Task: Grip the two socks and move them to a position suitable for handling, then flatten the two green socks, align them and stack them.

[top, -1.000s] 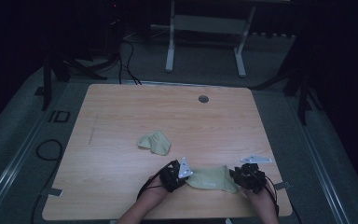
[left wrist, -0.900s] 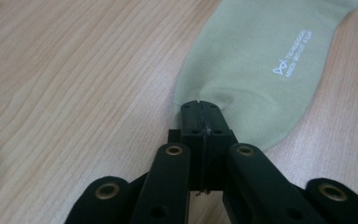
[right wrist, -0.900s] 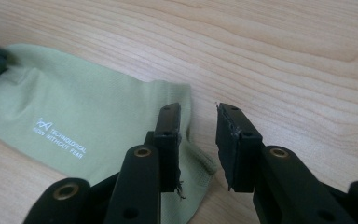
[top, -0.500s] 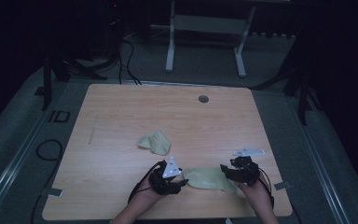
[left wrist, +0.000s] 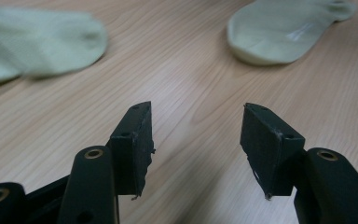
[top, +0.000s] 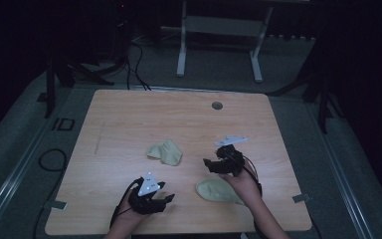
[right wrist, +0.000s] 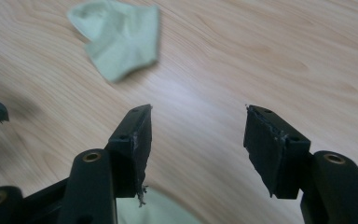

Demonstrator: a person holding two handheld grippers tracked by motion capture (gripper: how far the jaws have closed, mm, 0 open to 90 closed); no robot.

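The left gripper (top: 170,198) sits low over the near edge of the counter (top: 129,119), left of its middle; its jaws stand apart with only bare wood grain between them and have just been opening. The right gripper (top: 208,164) hangs above the counter's right half, nearer the near edge than the far one, jaws likewise parted on nothing and just opening too.

Just beneath and nearward of the right gripper lies a flat pale green fabric sock (top: 218,190), spread on the wood near the near edge, with the person's right hand (top: 246,185) over its right end. From the left gripper view this sock (left wrist: 284,29) lies ahead and to the right, nothing standing between it and the jaws.

Farther in, about the middle of the counter, lies a crumpled pale green fabric sock (top: 165,152), folded on itself. It lies apart from both grippers and from the flat sock, with open wood all round it.

Near the middle of the far edge a small round grey grommet (top: 217,105) is set in the wood. Beyond the far edge stands a white metal frame (top: 219,30) on grey floor.
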